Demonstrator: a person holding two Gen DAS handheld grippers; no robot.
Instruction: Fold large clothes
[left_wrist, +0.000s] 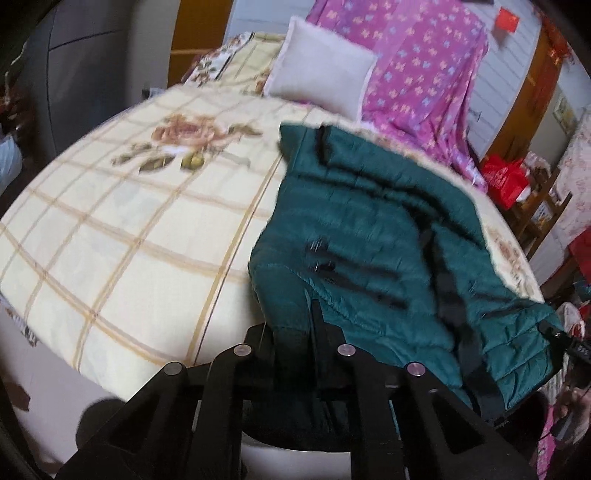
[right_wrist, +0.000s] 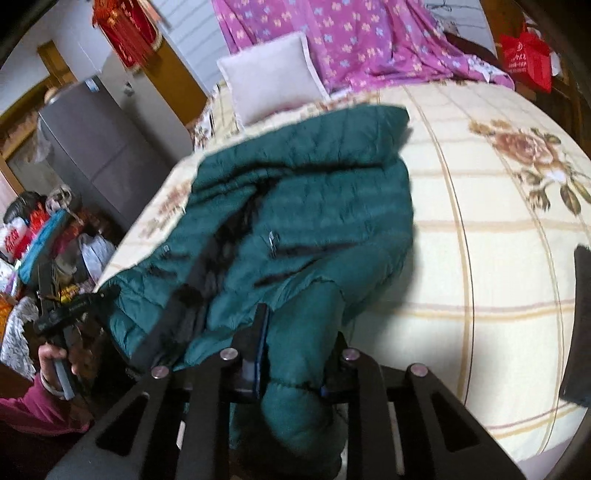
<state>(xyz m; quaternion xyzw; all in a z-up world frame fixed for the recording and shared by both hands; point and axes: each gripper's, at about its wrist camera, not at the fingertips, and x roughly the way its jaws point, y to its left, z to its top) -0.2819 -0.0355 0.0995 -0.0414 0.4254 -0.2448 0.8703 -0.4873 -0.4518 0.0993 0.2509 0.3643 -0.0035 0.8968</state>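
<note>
Right wrist view: we held the teal jacket (right_wrist: 303, 206) in both closed grippers, right gripper (right_wrist: 295, 354) and left gripper (left_wrist: 295, 332), where the slick padding risked slipping off the bed (right_wrist: 498, 258).

The dark green quilted jacket (left_wrist: 369, 236) lies crumpled on the bed, with black lining and a black zipper line showing along its open front. In the right wrist view its sleeve (right_wrist: 299, 354) hangs toward 6 o'clock, off the bed edge.
</note>
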